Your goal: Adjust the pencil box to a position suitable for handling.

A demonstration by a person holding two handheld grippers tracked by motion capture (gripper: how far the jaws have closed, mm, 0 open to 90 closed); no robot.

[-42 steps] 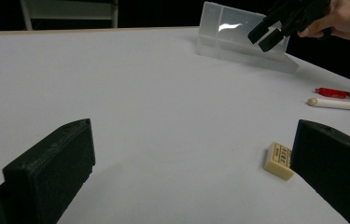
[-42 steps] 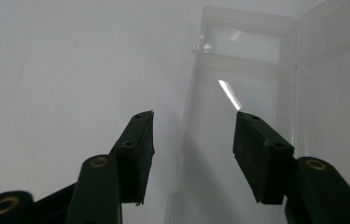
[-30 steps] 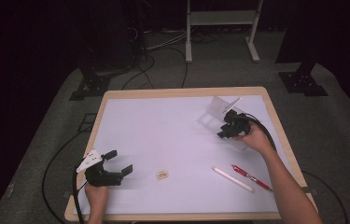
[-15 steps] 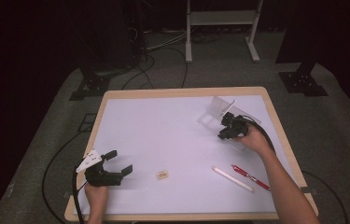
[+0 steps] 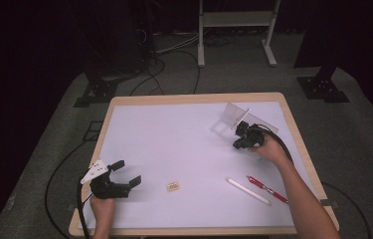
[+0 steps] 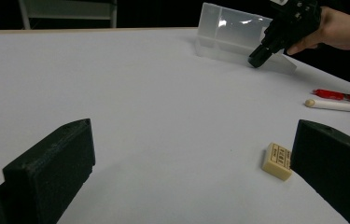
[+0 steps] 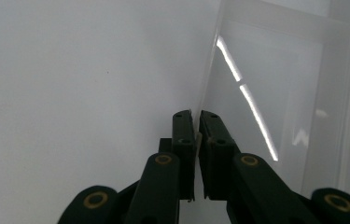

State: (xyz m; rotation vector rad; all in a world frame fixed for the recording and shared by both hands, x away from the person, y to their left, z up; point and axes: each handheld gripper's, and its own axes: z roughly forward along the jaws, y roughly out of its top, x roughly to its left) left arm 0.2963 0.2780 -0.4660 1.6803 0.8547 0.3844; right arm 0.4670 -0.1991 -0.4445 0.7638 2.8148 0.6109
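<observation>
The right tool (image 5: 239, 140) has just been closing, and its jaws now pinch the thin edge of the clear plastic box (image 7: 275, 93), whose wall runs up between the pads in the right gripper view. The box (image 5: 238, 115) lies on the white table (image 5: 174, 139), just ahead of that tool. The left tool (image 5: 124, 180) rests with its jaws spread wide and nothing between them; a small eraser (image 6: 278, 160) lies just beside its right jaw. A red pen (image 5: 267, 188) and a white stick (image 5: 247, 191) lie behind the right tool, near the forearm.
</observation>
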